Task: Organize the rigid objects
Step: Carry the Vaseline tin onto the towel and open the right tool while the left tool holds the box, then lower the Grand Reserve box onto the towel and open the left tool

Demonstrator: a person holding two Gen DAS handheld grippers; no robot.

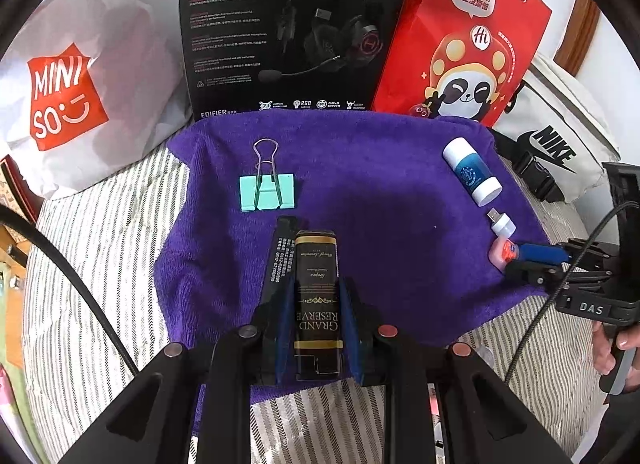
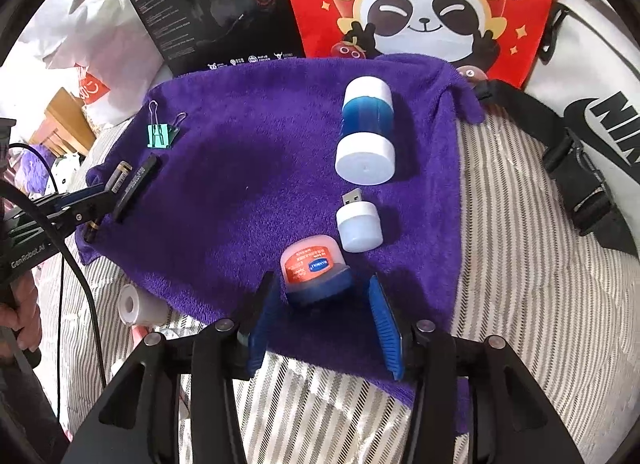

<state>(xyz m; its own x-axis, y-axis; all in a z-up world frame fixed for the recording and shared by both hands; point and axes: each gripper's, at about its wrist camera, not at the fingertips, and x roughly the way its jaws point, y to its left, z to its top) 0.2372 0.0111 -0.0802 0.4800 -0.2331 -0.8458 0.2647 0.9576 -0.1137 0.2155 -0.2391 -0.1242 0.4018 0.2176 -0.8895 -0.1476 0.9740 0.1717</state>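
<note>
My left gripper (image 1: 318, 328) is shut on a black and gold "Grand Reserve" tin (image 1: 317, 296), held low over the purple towel (image 1: 380, 204); a black flat box (image 1: 278, 260) lies against its left side. A mint binder clip (image 1: 267, 194) lies beyond. My right gripper (image 2: 320, 304) is open, its jaws either side of a small pink Vaseline jar (image 2: 310, 264) with a blue lid. A white USB plug (image 2: 357, 224) and a blue and white bottle (image 2: 366, 132) lie just beyond it.
The towel lies on a striped bedcover (image 2: 520, 284). Behind stand a black headset box (image 1: 296, 28), a red panda bag (image 1: 468, 40), a white Miniso bag (image 1: 68, 96) and a white Nike bag (image 2: 600, 112). A white roll (image 2: 138, 306) lies off the towel's left edge.
</note>
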